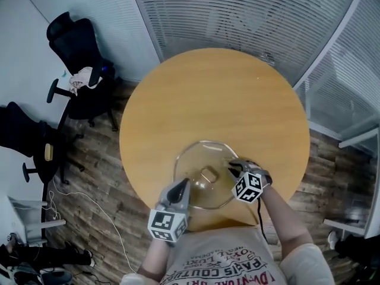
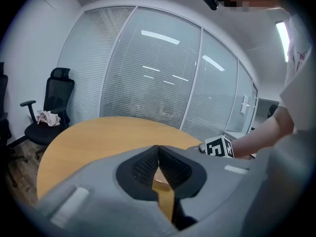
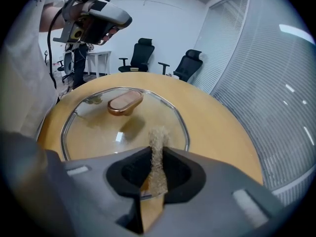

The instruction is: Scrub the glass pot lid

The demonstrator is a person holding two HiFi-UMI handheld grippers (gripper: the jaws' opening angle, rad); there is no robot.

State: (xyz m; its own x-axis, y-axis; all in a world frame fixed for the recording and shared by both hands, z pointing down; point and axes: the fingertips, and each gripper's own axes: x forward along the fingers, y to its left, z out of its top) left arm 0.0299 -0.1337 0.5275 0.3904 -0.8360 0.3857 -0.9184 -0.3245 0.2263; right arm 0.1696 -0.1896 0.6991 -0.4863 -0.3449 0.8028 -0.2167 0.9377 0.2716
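Observation:
The glass pot lid lies flat on the round wooden table, near its front edge, with a brown knob at its centre. In the right gripper view the lid and its knob lie just ahead of the jaws. My right gripper is shut on a thin beige scrub pad, which stands over the lid's near rim. In the head view the right gripper is at the lid's right edge. My left gripper is shut with nothing in it. It hangs raised above the lid's front left.
Black office chairs stand on the wood floor left of the table, and one holds a crumpled cloth. Glass partitions with blinds run behind and to the right. A white cable trails on the floor at the left.

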